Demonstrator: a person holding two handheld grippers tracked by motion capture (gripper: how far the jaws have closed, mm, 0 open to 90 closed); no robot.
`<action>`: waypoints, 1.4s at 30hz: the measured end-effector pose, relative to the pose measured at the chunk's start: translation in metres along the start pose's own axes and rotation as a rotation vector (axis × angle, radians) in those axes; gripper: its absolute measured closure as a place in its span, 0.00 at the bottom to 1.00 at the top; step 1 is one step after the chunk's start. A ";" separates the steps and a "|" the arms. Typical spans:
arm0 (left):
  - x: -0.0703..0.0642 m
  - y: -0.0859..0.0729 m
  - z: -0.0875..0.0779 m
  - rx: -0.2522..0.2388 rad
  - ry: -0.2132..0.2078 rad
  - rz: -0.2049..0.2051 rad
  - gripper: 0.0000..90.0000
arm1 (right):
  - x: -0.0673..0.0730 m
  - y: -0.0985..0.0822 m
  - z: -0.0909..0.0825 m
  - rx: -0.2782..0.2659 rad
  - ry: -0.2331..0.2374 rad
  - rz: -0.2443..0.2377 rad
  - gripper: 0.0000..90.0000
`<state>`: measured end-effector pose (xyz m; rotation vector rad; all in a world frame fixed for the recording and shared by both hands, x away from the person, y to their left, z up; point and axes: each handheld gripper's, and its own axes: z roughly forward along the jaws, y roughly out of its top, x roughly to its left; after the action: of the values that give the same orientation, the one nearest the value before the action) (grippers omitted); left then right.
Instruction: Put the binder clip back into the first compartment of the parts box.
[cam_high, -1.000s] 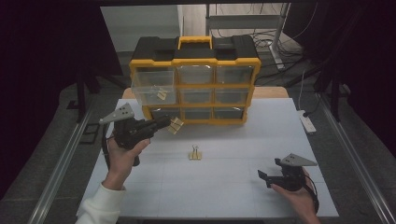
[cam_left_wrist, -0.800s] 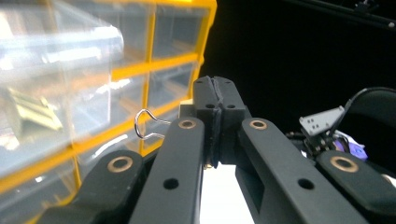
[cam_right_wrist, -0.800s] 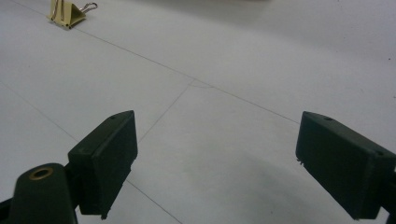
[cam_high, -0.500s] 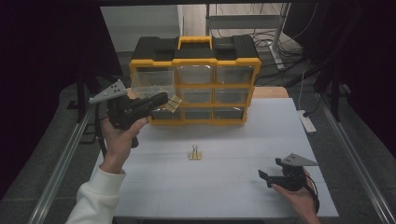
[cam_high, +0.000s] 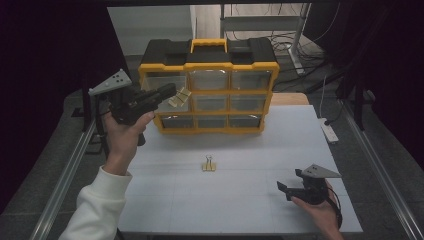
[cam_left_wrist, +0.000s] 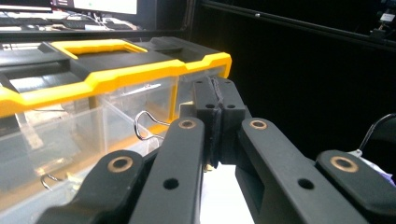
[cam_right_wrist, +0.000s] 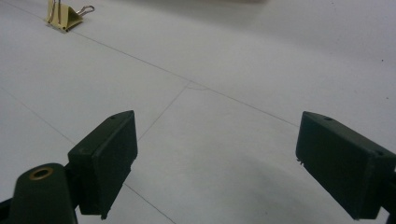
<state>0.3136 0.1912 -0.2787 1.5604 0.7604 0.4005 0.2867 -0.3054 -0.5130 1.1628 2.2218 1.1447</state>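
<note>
Nearest you, your right gripper (cam_high: 286, 189) rests low on the white table (cam_high: 250, 150), jaws spread wide. Mid-table a yellow binder clip (cam_high: 209, 164) stands with its wire handles upward. Farther off, your left gripper (cam_high: 172, 90) is raised, jaws pinched on a second clip (cam_high: 180, 97), pointing right at the yellow organizer's (cam_high: 210, 90) upper-left drawer (cam_high: 165, 85)
</note>
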 end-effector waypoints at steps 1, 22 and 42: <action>0.000 0.002 0.000 -0.001 0.003 0.002 0.99 | 0.000 0.000 0.000 -0.001 0.002 0.002 0.14; 0.033 0.030 0.006 0.001 0.151 -0.016 0.99 | 0.000 0.001 -0.001 -0.004 0.005 0.005 0.14; 0.061 0.007 0.030 0.089 0.158 -0.071 0.47 | 0.000 -0.001 0.000 0.002 0.014 0.004 0.14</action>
<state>0.3784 0.2096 -0.2875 1.5925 0.9640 0.4465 0.2870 -0.3058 -0.5138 1.1637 2.2322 1.1559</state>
